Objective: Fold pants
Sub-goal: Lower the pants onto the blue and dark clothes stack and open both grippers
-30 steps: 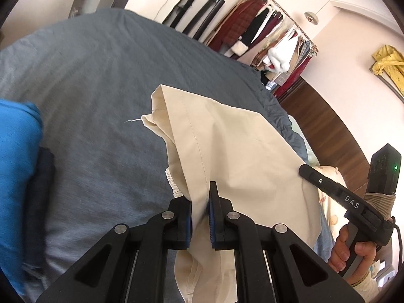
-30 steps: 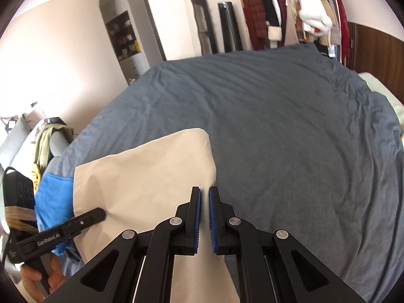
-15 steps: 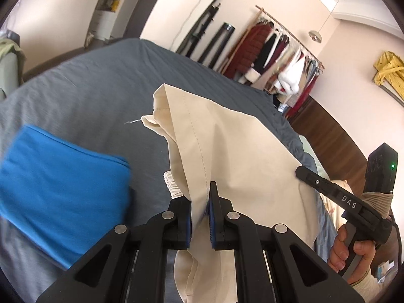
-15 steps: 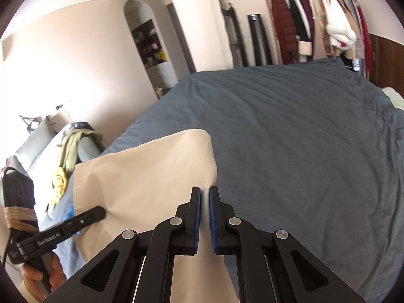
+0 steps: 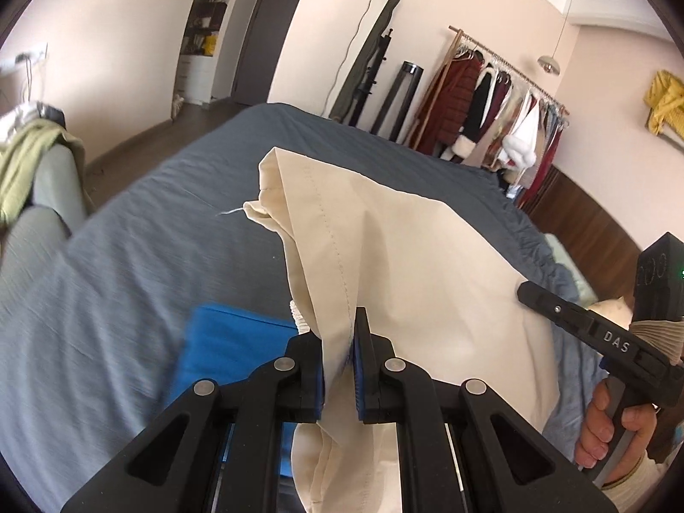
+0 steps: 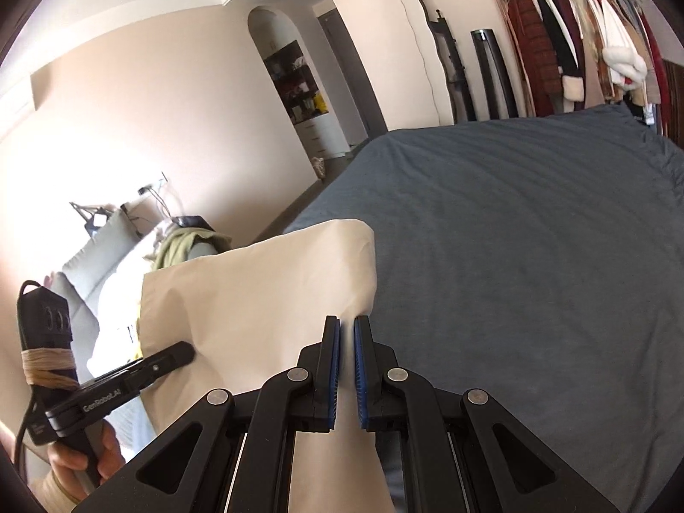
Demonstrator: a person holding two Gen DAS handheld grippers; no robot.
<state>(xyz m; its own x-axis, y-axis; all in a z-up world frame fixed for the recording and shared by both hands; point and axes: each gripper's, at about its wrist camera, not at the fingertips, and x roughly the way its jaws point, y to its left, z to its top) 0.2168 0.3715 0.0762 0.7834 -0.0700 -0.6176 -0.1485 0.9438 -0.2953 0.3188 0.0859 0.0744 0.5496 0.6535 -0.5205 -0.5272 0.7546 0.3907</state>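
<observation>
Both grippers now sit higher and further back over the bed (image 6: 534,235) than a second ago, the cream pants (image 5: 427,265) carried with them; more of the room's floor and wall shows beyond the bed's far edge.

Left gripper (image 5: 340,342): jaws nearly shut, clamped on a stitched fold of the pants.
Right gripper (image 6: 347,342): jaws nearly shut, clamped on the pants' opposite edge.
Pants: hang stretched between the two grippers, lifted clear above the bed's near side.
Blue folded cloth (image 5: 231,346): lies on the bed's near edge, below the left gripper.
Clothes rack (image 6: 577,38): stands against the far wall.
</observation>
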